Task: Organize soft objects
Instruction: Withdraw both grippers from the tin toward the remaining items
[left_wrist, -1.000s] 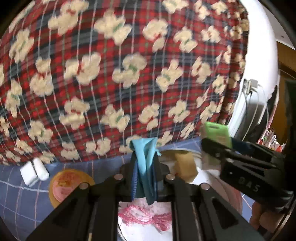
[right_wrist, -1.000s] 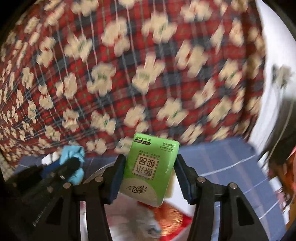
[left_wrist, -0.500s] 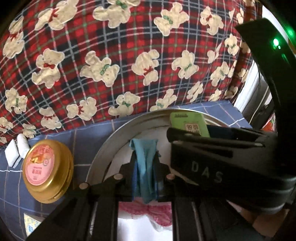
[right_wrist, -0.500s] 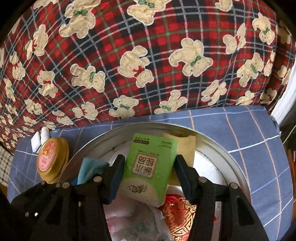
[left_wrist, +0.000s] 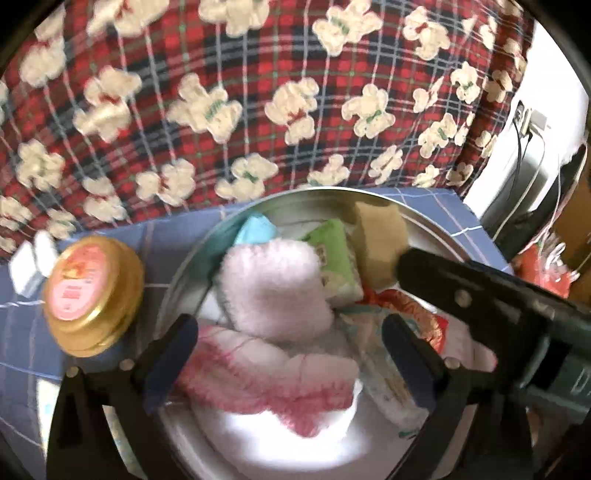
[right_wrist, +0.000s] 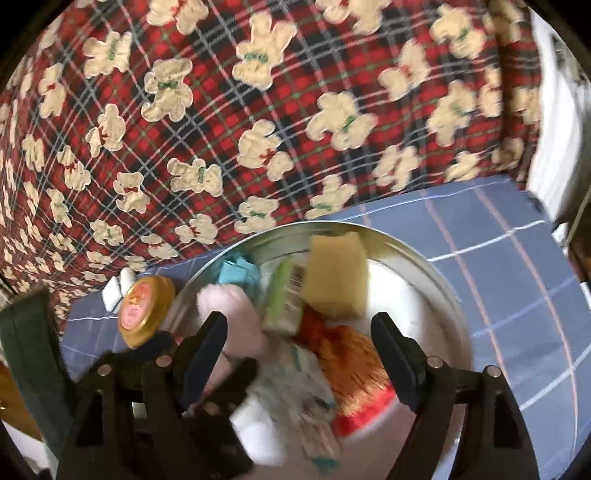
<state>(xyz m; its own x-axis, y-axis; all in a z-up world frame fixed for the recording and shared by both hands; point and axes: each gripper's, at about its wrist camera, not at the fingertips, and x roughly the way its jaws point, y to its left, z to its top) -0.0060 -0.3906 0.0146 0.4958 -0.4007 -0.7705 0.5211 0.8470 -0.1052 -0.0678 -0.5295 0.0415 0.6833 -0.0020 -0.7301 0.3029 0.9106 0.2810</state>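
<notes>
A round metal tin (left_wrist: 295, 195) (right_wrist: 436, 266) holds soft things. A blue cloth (left_wrist: 255, 230) (right_wrist: 238, 271) lies at its far left rim. Beside it a green tissue pack (left_wrist: 334, 254) (right_wrist: 286, 299) leans against a yellow sponge (left_wrist: 380, 242) (right_wrist: 336, 275). Fluffy pink-and-white pieces (left_wrist: 271, 291) and a red-orange cloth (right_wrist: 347, 360) fill the front. My left gripper (left_wrist: 291, 358) hovers over the tin, its jaws opening wide with nothing pressed between them. My right gripper (right_wrist: 297, 354) is also opening above the tin, free of the pack. The right gripper's finger (left_wrist: 461, 284) crosses the left wrist view.
A gold jar with a pink lid (left_wrist: 88, 291) (right_wrist: 146, 310) stands left of the tin on a blue checked cloth (right_wrist: 517, 288). Small white pieces (left_wrist: 31, 260) lie beyond the jar. A red plaid bear-print blanket (left_wrist: 258, 92) rises behind.
Both grippers came down over the tin and opened. The blue cloth left the left jaws and the green tissue pack left the right jaws; both now lie in the tin.
</notes>
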